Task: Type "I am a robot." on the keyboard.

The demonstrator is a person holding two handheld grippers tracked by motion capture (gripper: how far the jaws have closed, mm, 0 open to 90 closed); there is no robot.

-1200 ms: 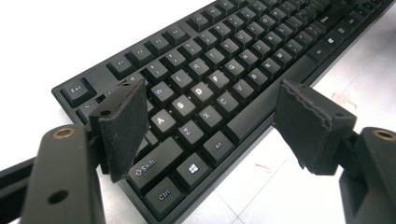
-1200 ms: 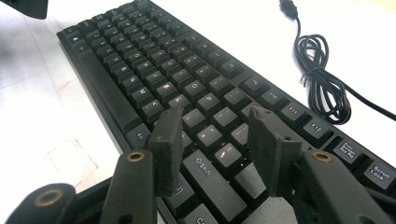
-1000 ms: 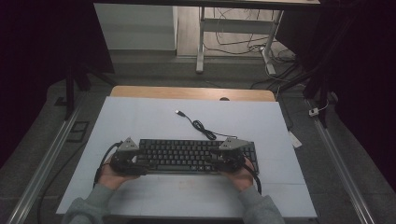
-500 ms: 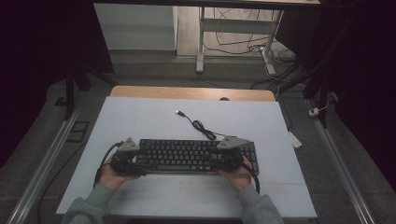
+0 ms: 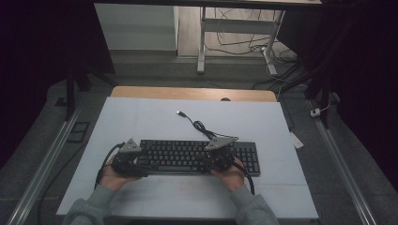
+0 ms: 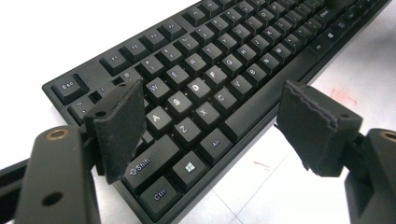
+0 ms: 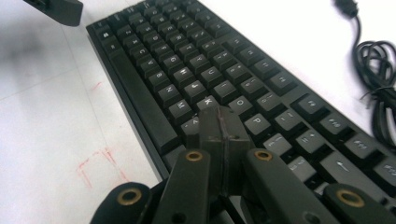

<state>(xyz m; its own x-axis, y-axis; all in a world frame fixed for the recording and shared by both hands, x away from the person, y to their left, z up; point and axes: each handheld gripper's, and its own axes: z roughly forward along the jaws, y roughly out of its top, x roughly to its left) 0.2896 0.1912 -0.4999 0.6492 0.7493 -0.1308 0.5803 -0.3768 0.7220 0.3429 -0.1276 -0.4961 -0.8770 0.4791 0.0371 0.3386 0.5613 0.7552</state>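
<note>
One black keyboard [image 5: 197, 156] is laid flat on the pale worktop [image 5: 155, 117], near its front edge, with its single cable [image 5: 199, 125] (loosely coiled, ending in one plug) trailed away toward the back. Two hand-held grippers are held over it: the left hand-held gripper [image 6: 210, 121] is kept released at the keyboard's left end, its two pads [image 6: 119, 126] spread wide apart above the Shift and Alt keys with nothing pinched between them. The right hand-held gripper [image 7: 223, 128] has just been closing and is seen clenched, its two jaws pressed flat together over the keys right of the middle, with nothing grasped.
</note>
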